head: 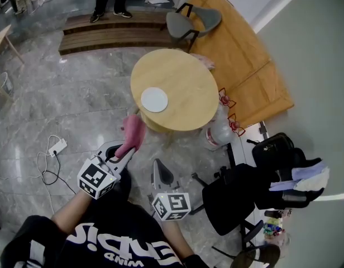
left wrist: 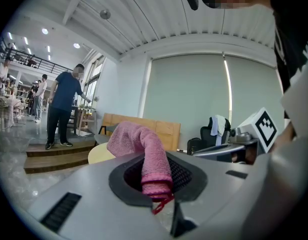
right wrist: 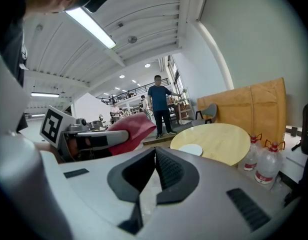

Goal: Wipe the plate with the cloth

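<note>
Left tongs [head: 126, 148] clamp the cloth [head: 134, 132]; right tongs [head: 158, 169] are together, empty. The plate [head: 154, 100], near the bench [head: 189, 77] edge, lies well apart; wiping has not begun.

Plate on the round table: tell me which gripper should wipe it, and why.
Left. The left gripper is shut on the pink cloth and points toward the plate; the right gripper is shut on nothing.
</note>
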Action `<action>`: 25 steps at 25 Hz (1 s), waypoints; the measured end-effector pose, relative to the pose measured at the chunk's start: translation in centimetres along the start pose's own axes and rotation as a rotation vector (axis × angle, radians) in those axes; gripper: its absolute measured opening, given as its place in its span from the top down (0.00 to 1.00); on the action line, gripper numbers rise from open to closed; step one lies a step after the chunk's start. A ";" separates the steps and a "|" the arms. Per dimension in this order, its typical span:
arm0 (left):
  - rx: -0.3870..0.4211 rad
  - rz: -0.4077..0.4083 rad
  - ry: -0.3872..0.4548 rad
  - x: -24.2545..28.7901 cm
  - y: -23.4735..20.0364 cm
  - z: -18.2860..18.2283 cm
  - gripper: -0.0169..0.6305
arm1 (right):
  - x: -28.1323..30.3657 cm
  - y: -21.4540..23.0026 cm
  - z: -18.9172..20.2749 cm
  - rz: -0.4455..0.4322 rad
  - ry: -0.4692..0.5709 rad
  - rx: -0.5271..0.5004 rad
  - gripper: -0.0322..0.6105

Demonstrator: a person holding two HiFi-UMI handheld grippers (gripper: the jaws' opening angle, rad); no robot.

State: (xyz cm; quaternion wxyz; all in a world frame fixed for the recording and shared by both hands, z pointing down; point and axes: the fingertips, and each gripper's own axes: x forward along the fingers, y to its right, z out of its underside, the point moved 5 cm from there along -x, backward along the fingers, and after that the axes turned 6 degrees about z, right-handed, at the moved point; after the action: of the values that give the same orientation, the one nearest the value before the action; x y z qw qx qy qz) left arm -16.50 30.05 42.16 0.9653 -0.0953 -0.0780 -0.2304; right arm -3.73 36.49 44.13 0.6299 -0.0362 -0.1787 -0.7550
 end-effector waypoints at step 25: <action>-0.010 0.071 -0.051 9.0 -13.8 -3.7 0.90 | 15.9 3.6 -6.0 0.036 -0.014 0.010 0.91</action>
State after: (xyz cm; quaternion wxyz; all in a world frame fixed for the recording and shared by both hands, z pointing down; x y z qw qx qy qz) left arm -14.52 13.28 42.32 0.9700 -0.1086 -0.0977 -0.1941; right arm -2.45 19.11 43.78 0.6422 -0.0416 -0.1860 -0.7425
